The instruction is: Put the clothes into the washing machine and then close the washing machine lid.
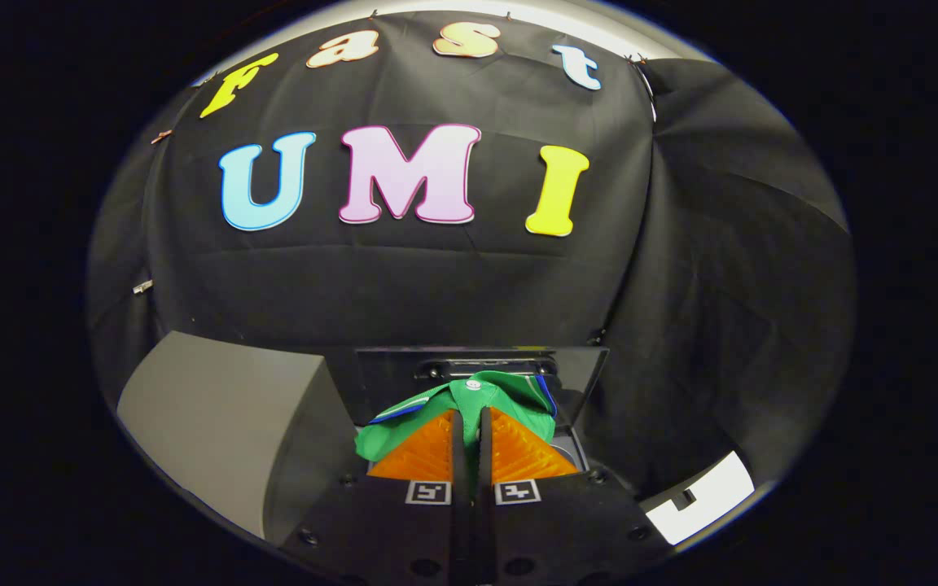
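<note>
A black cloth (404, 285) hangs as the booth's wall, with a grey box (225, 423) standing before it.

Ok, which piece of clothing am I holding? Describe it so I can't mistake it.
Start at the grey washing machine below the black cloth wall, with its dark lid raised behind. Just ahead, the tool is shut on a green garment, bunched around the orange fingers. Its bright green, blue-edged fabric sets it apart.

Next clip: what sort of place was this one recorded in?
Most likely a staged recording booth, not a real laundry room: black cloth hangs as the wall behind a small washing machine with its lid raised. The hand-held gripper is shut on a green garment in front of the lid.
</note>
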Available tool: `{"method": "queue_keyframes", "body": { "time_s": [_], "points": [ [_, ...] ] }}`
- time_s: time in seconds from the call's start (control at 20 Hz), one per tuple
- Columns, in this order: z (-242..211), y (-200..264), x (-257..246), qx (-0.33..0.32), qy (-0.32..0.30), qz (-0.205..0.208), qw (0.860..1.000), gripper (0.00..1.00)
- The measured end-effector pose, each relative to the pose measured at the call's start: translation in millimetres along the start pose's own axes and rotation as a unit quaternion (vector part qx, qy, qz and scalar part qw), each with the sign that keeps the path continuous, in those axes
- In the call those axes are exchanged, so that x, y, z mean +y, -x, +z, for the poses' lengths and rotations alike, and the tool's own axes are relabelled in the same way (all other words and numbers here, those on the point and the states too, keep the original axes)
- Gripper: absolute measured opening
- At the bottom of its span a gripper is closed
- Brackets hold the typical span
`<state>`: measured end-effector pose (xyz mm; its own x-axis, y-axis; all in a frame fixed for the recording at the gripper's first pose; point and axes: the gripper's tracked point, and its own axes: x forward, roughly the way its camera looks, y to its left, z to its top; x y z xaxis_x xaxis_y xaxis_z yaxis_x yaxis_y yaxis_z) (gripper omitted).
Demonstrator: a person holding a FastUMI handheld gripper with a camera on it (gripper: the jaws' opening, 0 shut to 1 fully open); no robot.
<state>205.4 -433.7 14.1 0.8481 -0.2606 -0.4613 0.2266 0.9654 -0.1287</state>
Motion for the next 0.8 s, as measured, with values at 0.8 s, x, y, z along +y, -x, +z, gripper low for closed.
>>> {"method": "queue_keyframes", "body": {
  "time_s": [0.8],
  "points": [
    [-127, -100, -20, 0.110, 0.017, -0.028, 0.993, 0.05]
  ]
}}
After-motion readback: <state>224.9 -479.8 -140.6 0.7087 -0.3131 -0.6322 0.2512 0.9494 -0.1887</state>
